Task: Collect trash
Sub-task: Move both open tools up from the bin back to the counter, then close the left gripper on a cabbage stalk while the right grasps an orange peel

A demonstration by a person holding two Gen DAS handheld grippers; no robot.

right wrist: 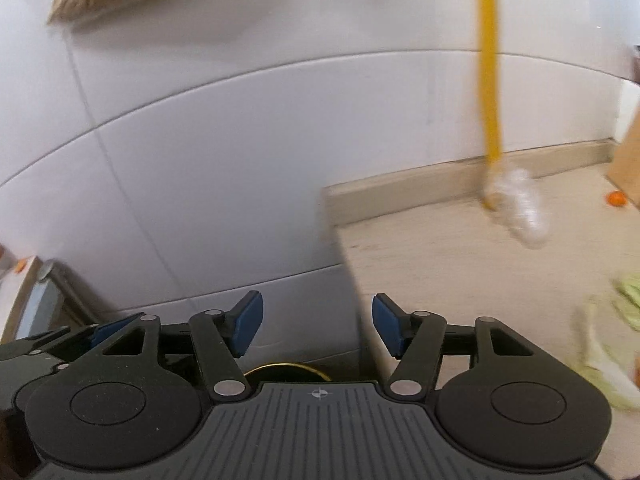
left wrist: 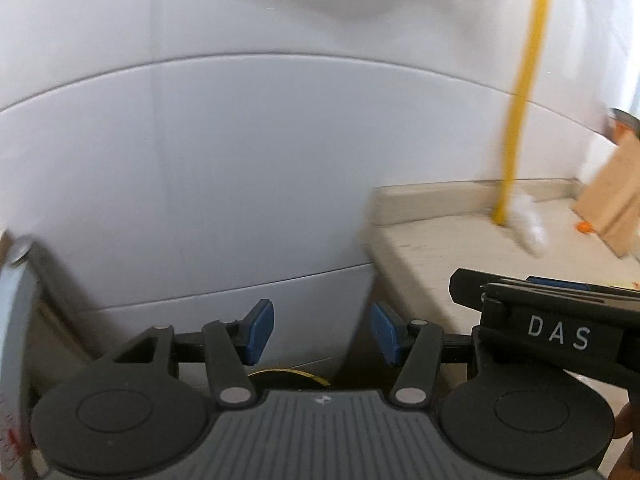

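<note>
In the left wrist view my left gripper (left wrist: 322,328) is open, with only the white tiled wall (left wrist: 224,152) and the counter's end showing between its blue pads (left wrist: 260,328). My right gripper (right wrist: 318,326) is open too, with nothing between its pads. On the beige counter (right wrist: 440,248) lies a crumpled piece of clear plastic (right wrist: 520,208), also seen as blurred white crumpled plastic (left wrist: 530,220) in the left wrist view. Pale green leaf scraps (right wrist: 616,340) lie at the counter's right. A small orange bit (right wrist: 616,199) sits near the back. Both grippers are well short of all of these.
A yellow pole (right wrist: 490,80) runs down the wall to the counter, beside the plastic. A wooden board (left wrist: 612,196) leans at the far right. The right gripper's black frame (left wrist: 560,320) is close beside the left one. A metal-edged object (left wrist: 18,320) stands at the far left, below the wall.
</note>
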